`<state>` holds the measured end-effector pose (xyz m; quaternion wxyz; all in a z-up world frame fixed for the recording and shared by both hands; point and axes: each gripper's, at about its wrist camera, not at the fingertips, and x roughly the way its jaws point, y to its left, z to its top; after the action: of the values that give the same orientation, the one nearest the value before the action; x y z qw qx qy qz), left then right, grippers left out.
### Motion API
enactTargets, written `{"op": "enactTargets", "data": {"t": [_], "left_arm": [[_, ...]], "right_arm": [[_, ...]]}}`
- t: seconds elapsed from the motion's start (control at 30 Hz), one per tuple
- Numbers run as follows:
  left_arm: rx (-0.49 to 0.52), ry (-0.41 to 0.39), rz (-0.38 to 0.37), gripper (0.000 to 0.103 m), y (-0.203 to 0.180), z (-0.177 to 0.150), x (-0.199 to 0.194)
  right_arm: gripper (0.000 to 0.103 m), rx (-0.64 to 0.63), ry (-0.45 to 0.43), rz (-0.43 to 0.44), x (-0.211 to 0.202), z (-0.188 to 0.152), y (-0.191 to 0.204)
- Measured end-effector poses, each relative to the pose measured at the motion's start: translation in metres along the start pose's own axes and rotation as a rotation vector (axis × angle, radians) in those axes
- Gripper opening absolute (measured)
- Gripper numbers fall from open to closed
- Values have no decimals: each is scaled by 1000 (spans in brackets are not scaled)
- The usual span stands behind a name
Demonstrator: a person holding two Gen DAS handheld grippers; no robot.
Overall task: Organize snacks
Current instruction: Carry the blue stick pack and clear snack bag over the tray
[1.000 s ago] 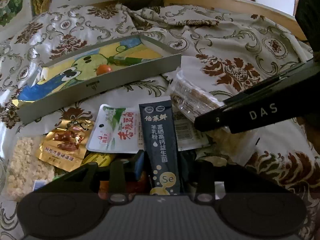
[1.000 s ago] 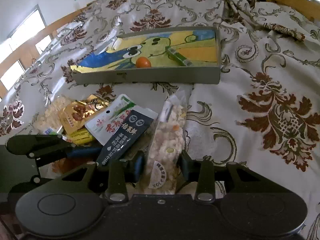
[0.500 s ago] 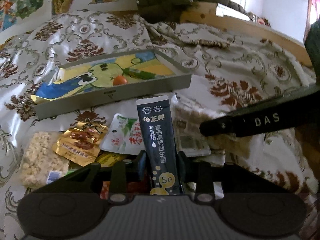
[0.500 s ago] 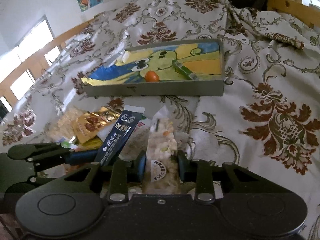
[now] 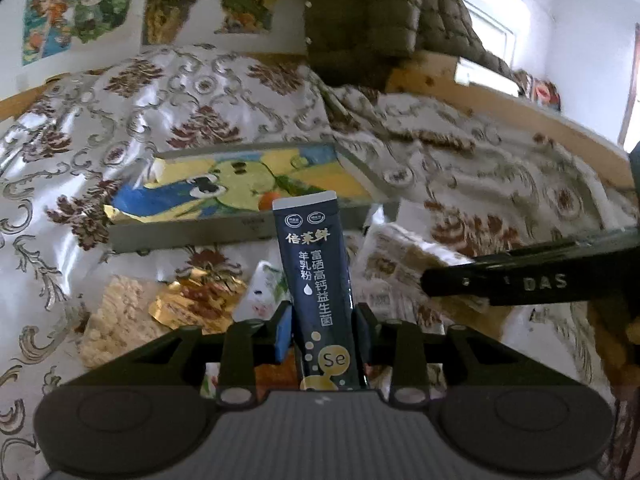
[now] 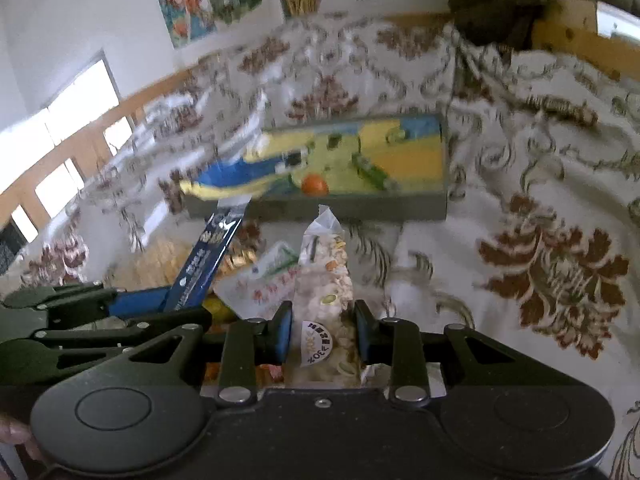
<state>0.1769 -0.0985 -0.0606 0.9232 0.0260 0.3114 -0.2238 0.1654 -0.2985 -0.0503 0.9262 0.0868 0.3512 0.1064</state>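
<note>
My left gripper (image 5: 323,334) is shut on a dark blue stick sachet (image 5: 316,280) with white print, held upright above the snack pile. My right gripper (image 6: 322,334) is shut on a clear bag of mixed puffed snacks (image 6: 326,268), also lifted. In the right wrist view the left gripper (image 6: 132,306) shows at the left with the dark blue sachet (image 6: 208,256) rising from it. The grey shallow box (image 5: 240,232) with a cartoon lining lies on the bedspread beyond; an orange ball (image 6: 314,184) and a green stick (image 6: 370,170) lie inside.
Loose snacks stay on the patterned bedspread: a gold foil packet (image 5: 192,300), a puffed rice cake bag (image 5: 116,316), a white-green sachet (image 6: 272,276). The right gripper's arm (image 5: 532,280) crosses the left wrist view. A wooden bed frame (image 5: 500,104) and a padded jacket (image 5: 380,12) stand behind.
Both grippers have risen off the pile, each with its packet: the dark blue sachet and the clear snack bag now stand in front of the box. The views have tilted upward toward the wall.
</note>
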Motion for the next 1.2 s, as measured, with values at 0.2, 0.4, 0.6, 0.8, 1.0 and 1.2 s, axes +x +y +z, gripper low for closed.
{"op": "enactTargets", "data": {"t": [0.2, 0.4, 0.6, 0.8, 1.0, 1.2], "left_arm": [[-58, -41, 44, 37, 12, 22, 3], [-72, -105, 103, 37, 30, 65, 11], [-117, -145, 147, 37, 53, 104, 44], [-170, -142, 158, 37, 77, 132, 95], [-200, -102, 167, 37, 89, 142, 147], [-199, -37, 180, 37, 92, 140, 182]], "right_arm": [[33, 27, -130, -8, -10, 16, -8], [33, 103, -218, -9, 3, 48, -30], [33, 157, -296, 7, 37, 93, -44], [33, 168, -310, 28, 86, 122, -50], [33, 196, -299, 38, 137, 134, -55], [33, 207, -264, 55, 172, 131, -57]]}}
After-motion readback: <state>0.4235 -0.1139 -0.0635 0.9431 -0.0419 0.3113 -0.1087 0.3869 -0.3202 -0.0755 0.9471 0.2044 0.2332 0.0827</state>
